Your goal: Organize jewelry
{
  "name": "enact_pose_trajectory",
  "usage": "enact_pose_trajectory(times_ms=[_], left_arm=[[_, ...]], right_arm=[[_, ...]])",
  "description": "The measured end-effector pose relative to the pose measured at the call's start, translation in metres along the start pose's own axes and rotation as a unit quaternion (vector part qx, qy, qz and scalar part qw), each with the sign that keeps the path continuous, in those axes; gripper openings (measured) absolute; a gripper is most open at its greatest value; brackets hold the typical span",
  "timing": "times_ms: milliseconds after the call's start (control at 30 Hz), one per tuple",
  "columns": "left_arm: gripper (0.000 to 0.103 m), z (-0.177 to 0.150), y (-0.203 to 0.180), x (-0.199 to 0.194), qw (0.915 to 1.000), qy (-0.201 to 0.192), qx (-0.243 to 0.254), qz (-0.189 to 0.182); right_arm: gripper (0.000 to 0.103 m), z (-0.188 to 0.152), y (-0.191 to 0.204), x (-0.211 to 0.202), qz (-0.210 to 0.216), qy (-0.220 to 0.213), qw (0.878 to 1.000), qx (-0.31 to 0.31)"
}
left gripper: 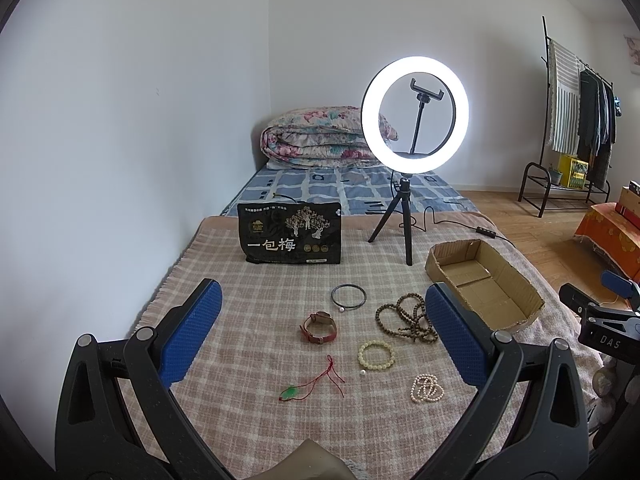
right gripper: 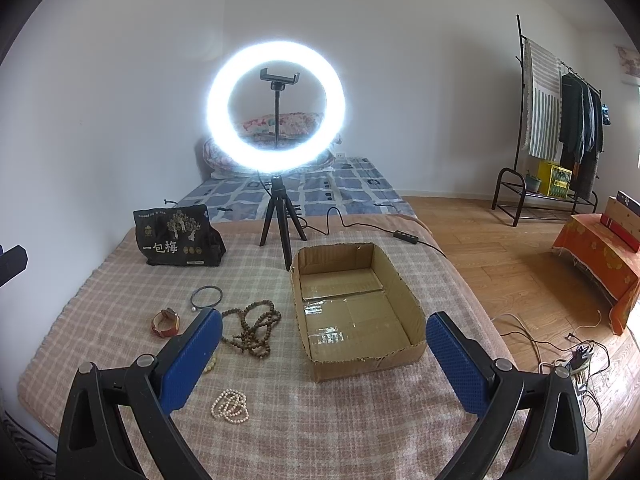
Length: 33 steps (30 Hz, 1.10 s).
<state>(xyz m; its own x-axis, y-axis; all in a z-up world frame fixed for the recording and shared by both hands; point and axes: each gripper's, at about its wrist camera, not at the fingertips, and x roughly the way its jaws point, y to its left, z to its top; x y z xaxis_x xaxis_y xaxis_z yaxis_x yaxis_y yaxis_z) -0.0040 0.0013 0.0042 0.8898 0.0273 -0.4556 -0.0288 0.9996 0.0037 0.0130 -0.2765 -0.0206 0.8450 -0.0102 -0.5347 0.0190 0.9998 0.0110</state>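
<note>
Jewelry lies spread on a plaid blanket (left gripper: 248, 320): a dark bangle (left gripper: 349, 295), a red-strap watch (left gripper: 319, 327), brown wooden beads (left gripper: 406, 316), a cream bead bracelet (left gripper: 376, 355), a pearl strand (left gripper: 427, 389) and a green pendant on red cord (left gripper: 312, 384). An open cardboard box (right gripper: 356, 304) sits to their right, with nothing inside. My left gripper (left gripper: 324, 332) is open above the jewelry and holds nothing. My right gripper (right gripper: 324, 356) is open in front of the box and holds nothing. The beads (right gripper: 252, 330), pearls (right gripper: 231, 406), watch (right gripper: 166, 322) and bangle (right gripper: 206, 296) also show in the right wrist view.
A lit ring light on a tripod (left gripper: 414, 108) stands behind the jewelry, its cable (right gripper: 360, 228) running right. A black snack bag (left gripper: 290, 238) stands at the back left. A folded quilt (left gripper: 320, 138) lies beyond. A clothes rack (right gripper: 560, 120) stands on the wooden floor at right.
</note>
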Motion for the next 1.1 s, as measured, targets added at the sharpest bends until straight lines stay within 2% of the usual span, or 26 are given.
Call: enact_pose_trajectory(times_ms=[733,1000,1100], left_arm=[[0.103,0.004,-0.001,0.007,0.9999,0.013,0.001,0.005],[0.103,-0.002,0.002,0.038,0.9986,0.053,-0.004,0.001],[0.103,-0.002,0.005,0.053,0.9968,0.08,-0.003,-0.006]], right_arm=[[0.103,-0.001,0.002,0.004,-0.003,0.01,1.0,0.001],[0.103,0.001,0.005,0.011,0.0,0.023,1.0,-0.001],[0.103,0.001,0.006,0.016,0.003,0.03,1.0,-0.001]])
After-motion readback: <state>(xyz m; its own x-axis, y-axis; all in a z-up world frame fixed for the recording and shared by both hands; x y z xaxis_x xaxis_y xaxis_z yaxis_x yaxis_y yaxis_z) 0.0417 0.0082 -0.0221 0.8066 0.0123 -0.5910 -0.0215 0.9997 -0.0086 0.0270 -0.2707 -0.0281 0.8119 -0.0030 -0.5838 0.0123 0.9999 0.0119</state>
